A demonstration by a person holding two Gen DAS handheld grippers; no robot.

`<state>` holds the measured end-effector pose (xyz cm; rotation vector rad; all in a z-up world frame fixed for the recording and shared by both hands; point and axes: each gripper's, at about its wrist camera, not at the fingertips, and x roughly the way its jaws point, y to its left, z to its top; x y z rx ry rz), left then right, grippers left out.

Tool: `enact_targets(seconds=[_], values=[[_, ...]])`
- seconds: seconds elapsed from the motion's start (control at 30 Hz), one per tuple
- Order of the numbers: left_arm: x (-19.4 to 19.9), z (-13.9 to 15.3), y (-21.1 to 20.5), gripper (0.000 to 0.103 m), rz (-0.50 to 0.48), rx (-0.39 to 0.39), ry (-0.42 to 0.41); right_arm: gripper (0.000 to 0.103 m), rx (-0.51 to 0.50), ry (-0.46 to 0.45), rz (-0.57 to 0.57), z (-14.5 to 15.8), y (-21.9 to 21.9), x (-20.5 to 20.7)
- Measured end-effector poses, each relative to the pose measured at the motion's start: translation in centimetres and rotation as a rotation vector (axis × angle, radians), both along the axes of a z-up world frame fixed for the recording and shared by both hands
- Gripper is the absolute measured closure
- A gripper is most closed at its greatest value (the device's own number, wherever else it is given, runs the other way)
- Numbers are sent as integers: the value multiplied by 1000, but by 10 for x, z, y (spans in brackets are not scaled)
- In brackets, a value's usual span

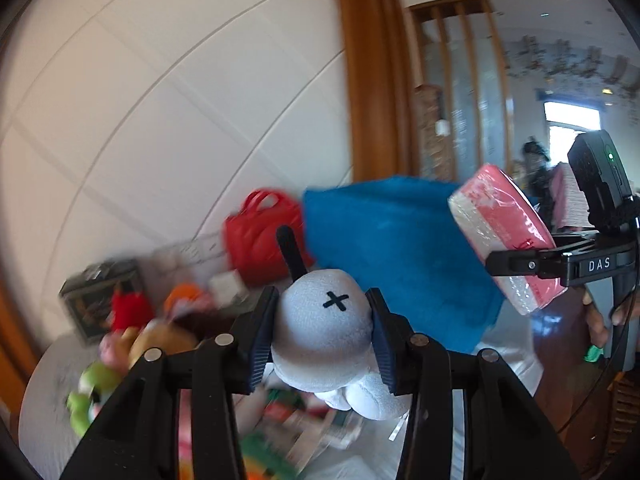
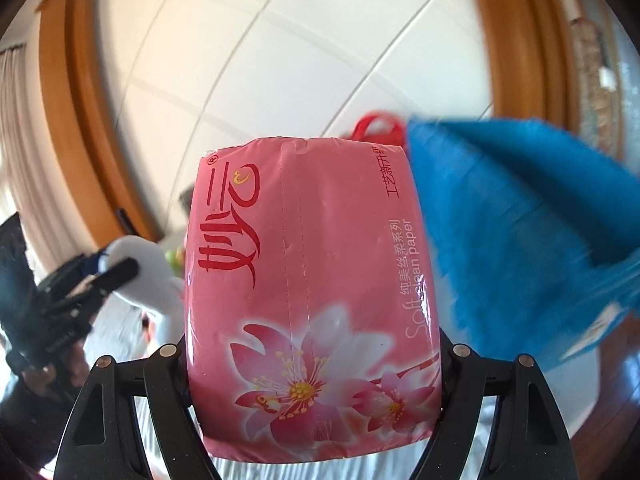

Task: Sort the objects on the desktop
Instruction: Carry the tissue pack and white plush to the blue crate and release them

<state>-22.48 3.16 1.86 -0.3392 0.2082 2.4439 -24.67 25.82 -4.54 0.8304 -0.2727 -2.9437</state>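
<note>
Grey plush toy [image 1: 324, 332] in left claw [image 1: 320, 336]

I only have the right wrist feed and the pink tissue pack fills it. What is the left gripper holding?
Observer: The left gripper is shut on a white plush with a black X on it.
Operator: What's below it?
Observer: A blurred pile of toys, with a green one nearest.
Operator: Anything behind the pile?
Observer: A red bag stands beside the blue bag.
</note>
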Motion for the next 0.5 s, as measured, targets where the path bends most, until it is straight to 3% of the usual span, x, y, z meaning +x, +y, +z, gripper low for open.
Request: enact_targets(seconds=[0.23, 0.33, 0.5], values=[[-9, 79, 135, 59, -202, 49, 151, 23, 37, 197, -220, 79, 102, 36], [-21, 105, 195, 59, -234, 62, 167, 23, 36, 222, -301, 96, 160, 32], [-47, 127, 292, 58, -232, 64, 154, 22, 24, 175, -327, 102, 245, -2]])
